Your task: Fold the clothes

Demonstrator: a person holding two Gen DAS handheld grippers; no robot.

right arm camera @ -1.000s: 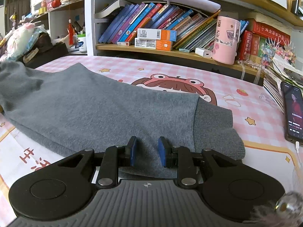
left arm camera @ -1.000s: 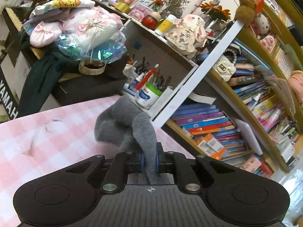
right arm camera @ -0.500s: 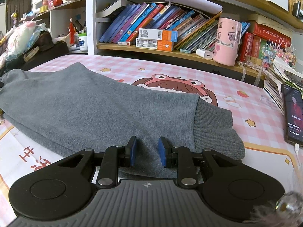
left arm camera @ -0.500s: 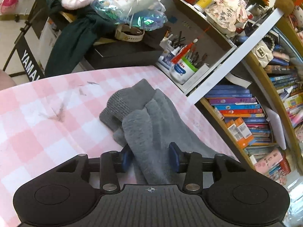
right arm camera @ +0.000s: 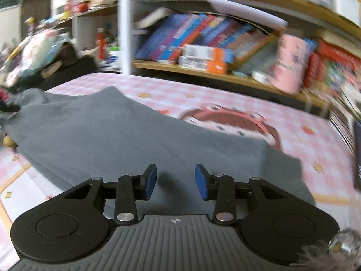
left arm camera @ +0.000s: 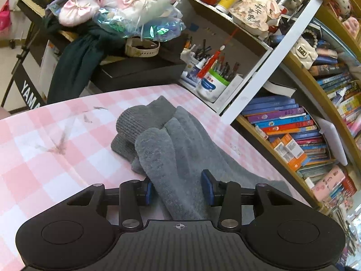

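Presently, garment: grey fleece sweatshirt (right arm camera: 140,140) lies flat along the pink checked tablecloth (left arm camera: 45,158), long axis running left to right in the right wrist view.
Left end: bunched folds and a ribbed knit cuff (left arm camera: 135,122) heaped on the cloth, seen from the left wrist view.
Left gripper (left arm camera: 179,187): 2 blue-padded fingers spread wide, a fleece fold lying between them; nothing is pinched.
Right gripper (right arm camera: 176,181): fingers apart, poised over the sweatshirt's near edge; whether the pads touch the fabric cannot be told. View is motion-blurred.
Edges: sweatshirt's near hem runs close to the table's front; far edge stops short of the cartoon print (right arm camera: 227,119) on the cloth.
Open room, left: bare checked cloth beyond the cuff.
Open room, right: bare cloth between the sweatshirt's right end and a dark phone (right arm camera: 357,153) at the table's right edge.
Obstacles: wooden bookshelf (right arm camera: 203,70) packed with books just behind the table; white pen pot (left arm camera: 211,85) near the corner.
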